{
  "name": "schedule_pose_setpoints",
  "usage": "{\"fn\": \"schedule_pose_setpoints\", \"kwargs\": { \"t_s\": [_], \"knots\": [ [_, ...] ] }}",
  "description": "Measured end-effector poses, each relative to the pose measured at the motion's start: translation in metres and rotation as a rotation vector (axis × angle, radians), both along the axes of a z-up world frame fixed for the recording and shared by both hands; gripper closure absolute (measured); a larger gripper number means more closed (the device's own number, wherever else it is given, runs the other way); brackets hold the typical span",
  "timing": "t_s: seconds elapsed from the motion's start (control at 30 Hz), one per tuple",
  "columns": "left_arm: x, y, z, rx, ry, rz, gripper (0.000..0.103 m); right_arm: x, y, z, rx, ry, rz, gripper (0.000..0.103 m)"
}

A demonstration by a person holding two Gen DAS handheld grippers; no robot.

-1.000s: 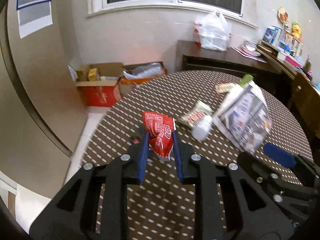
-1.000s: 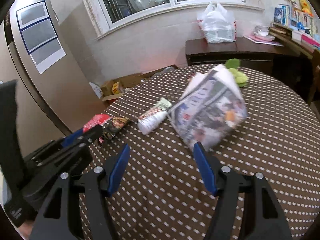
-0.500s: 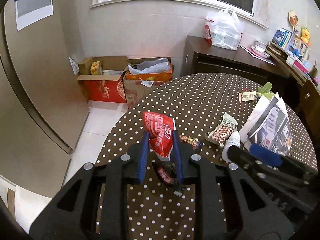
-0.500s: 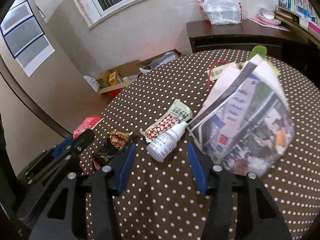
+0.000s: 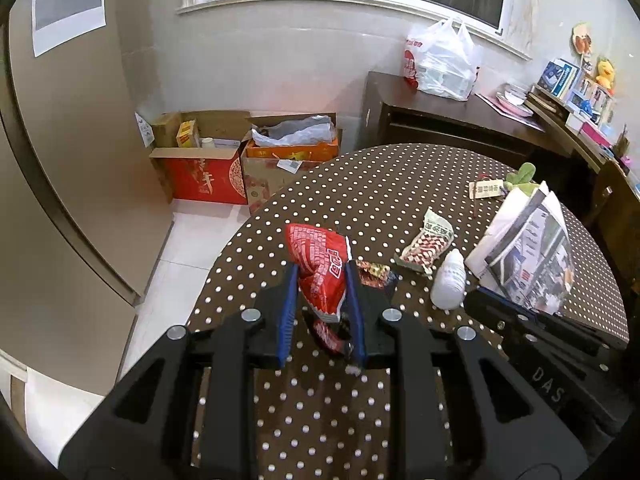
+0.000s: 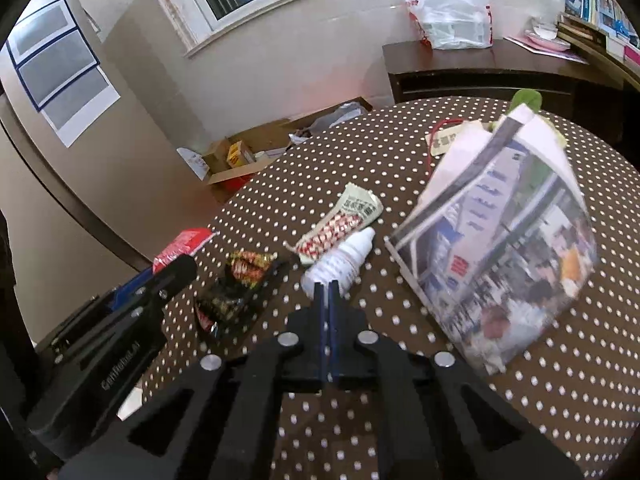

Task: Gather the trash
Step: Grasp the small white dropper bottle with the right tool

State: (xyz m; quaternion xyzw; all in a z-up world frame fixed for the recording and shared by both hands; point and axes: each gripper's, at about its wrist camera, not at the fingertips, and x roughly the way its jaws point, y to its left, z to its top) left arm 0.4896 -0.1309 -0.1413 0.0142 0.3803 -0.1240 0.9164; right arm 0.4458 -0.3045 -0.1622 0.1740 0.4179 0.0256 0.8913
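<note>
Nearby, white bottle [image 6: 340,262] beside paper bag [image 6: 500,248]

A crumpled red wrapper [image 5: 320,272] stands upright, pinched. Right of it lie a dark wrapper [image 5: 374,272], a red-and-white packet [image 5: 430,242] and a white bottle [image 5: 450,284].

A round table [image 5: 372,192] under a brown cloth with white dots carries the litter. Just ahead of the right jaws lies a small white bottle [image 6: 340,262], touching a red-and-white snack wrapper [image 6: 340,226] beyond it. Left of those jaws sits a crumpled dark wrapper [image 6: 236,284]. To their right stands a folded newspaper [image 6: 508,248], with a tag [image 6: 446,140] beyond it.
</note>
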Motion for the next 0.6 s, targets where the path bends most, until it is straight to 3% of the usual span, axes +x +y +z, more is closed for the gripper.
{"fn": "schedule_pose_setpoints", "kwargs": {
  "t_s": [0.13,0.17,0.23,0.6],
  "knots": [
    [-0.008,0.003,0.005,-0.004,-0.003,0.008,0.08,-0.01,-0.004,0.003,0.004,0.0,-0.038,0.095],
    [-0.009,0.003,0.007,-0.004,-0.006,0.01,0.08,-0.01,-0.005,0.003,0.012,0.0,-0.042,0.078],
    [-0.01,0.004,0.01,-0.004,-0.013,0.014,0.079,-0.011,-0.006,0.005,0.027,-0.004,-0.051,0.056],
    [0.015,-0.005,0.003,0.001,-0.01,0.013,0.079,0.025,-0.006,-0.007,0.048,0.015,-0.089,0.056]
  ]
}}
